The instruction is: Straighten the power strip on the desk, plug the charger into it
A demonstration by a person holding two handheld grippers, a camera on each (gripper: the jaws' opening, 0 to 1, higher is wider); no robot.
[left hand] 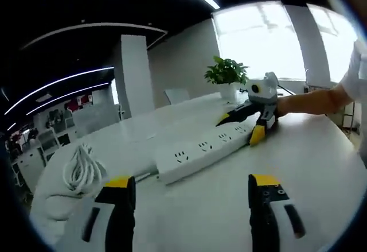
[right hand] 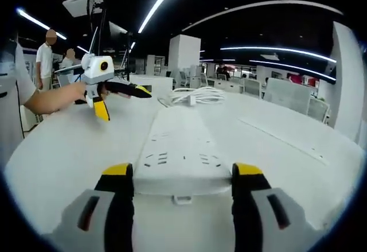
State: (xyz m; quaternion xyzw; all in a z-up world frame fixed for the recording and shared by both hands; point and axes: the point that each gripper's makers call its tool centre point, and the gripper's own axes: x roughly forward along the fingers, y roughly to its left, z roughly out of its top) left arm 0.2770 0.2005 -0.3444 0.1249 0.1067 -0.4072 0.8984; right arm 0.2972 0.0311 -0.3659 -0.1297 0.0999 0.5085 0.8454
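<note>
I am closing my right gripper [right hand: 182,177] jaws around the power strip [right hand: 180,148] end; rigid, light, likely sliding easily on the bench [right hand: 69,148]. My left gripper [left hand: 192,192] is hanging open, empty.

Black grippers [left hand: 192,206]; yellow-tipped jaws; white sleeve [left hand: 354,74]
</note>
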